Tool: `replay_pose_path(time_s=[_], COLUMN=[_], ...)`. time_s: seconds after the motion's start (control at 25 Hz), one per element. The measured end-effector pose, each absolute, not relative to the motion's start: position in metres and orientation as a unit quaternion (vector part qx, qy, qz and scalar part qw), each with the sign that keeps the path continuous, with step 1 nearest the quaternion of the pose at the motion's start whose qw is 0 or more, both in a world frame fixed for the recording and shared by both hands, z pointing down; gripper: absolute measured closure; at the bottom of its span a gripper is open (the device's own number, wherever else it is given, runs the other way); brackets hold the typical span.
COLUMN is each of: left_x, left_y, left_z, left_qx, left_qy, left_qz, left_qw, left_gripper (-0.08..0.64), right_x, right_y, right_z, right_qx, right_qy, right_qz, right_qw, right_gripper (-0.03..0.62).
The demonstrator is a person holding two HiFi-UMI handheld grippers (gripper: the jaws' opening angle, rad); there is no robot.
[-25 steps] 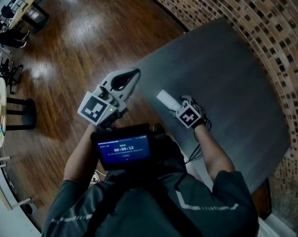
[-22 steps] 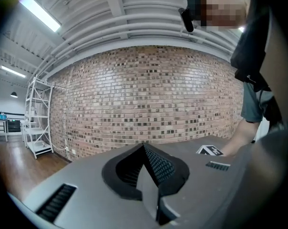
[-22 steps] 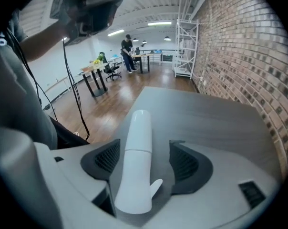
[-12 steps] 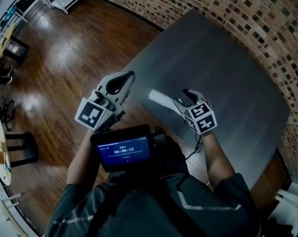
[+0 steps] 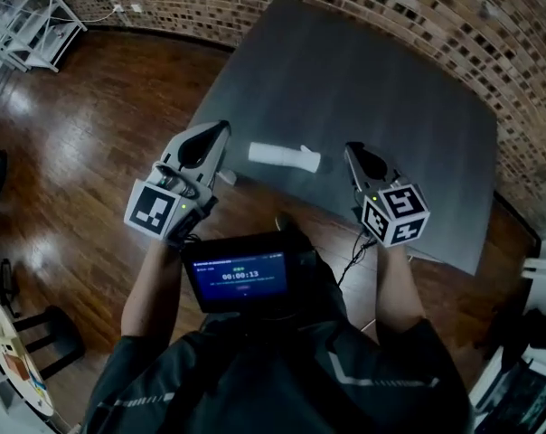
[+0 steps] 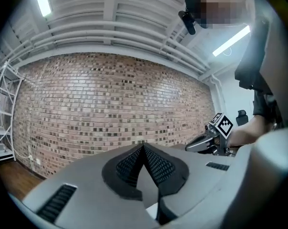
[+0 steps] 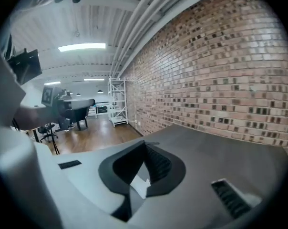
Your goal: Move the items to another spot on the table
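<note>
A white, tube-shaped item (image 5: 282, 156) lies on its side on the dark grey table (image 5: 381, 80), near the table's front edge. Nothing holds it. My left gripper (image 5: 221, 130) hovers just left of it over the table's edge, jaws shut and empty. My right gripper (image 5: 352, 152) sits a short way right of the item, also shut with nothing between its pads. In the left gripper view the jaws (image 6: 144, 148) meet at a point, and the right gripper (image 6: 206, 142) shows beyond. The right gripper view shows closed jaws (image 7: 145, 146) with a bit of white below them.
A brick wall (image 5: 490, 25) runs along the table's far side. Wooden floor (image 5: 83, 125) lies to the left, with a white metal rack (image 5: 24, 16) at the far left corner. A screen (image 5: 241, 274) hangs at the person's chest.
The right gripper has come off the white item and drawn away to the right, its jaws closing. The item now lies free on the table. The left gripper has stayed beside it.
</note>
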State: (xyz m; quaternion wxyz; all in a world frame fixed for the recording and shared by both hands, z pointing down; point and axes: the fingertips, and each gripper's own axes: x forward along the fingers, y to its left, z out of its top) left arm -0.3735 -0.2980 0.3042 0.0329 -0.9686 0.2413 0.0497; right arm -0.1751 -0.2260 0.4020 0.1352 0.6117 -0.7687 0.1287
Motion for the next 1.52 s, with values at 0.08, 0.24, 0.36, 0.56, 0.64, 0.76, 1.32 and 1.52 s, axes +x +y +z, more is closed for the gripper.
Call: replay_pose_path(time_s=[0.08, 0.24, 0.36, 0.56, 0.64, 0.76, 1.32, 1.52], left_x=[-0.367, -0.356, -0.35, -0.332, -0.326, -0.314, -0.274, -0.271], left_y=[-0.29, -0.274, -0.261, -0.238, -0.231, -0.218, -0.163, -0.158], left_z=[0.3, 0.288, 0.282, 0.279, 0.275, 0.27, 0.267, 0.267], left_qx=[-0.972, -0.976, -0.977, -0.979, -0.978, -0.977, -0.972, -0.973], left_qy=[0.223, 0.195, 0.187, 0.178, 0.184, 0.189, 0.212, 0.208], left_qz=[0.062, 0.095, 0.1, 0.094, 0.095, 0.1, 0.095, 0.098], left_qw=[0.031, 0.004, 0.003, 0.013, 0.018, 0.022, 0.03, 0.033], left_gripper=[0.557, 0.557, 0.557, 0.557, 0.557, 0.557, 0.557, 0.557], right_x=[-0.164, -0.148, -0.139, -0.12, -0.114, -0.104, -0.061, -0.058], right_y=[-0.202, -0.161, -0.137, -0.105, -0.096, -0.081, -0.038, -0.037], right_z=[0.391, 0.37, 0.353, 0.339, 0.334, 0.327, 0.323, 0.325], right_qx=[0.641, 0.685, 0.701, 0.71, 0.711, 0.71, 0.703, 0.702], right_qy=[-0.747, -0.713, -0.701, -0.694, -0.694, -0.696, -0.704, -0.705], right_qz=[0.125, 0.115, 0.105, 0.097, 0.093, 0.086, 0.077, 0.076], right_qw=[0.122, 0.098, 0.081, 0.074, 0.069, 0.064, 0.063, 0.066], right_gripper=[0.586, 0.586, 0.588, 0.588, 0.588, 0.589, 0.591, 0.591])
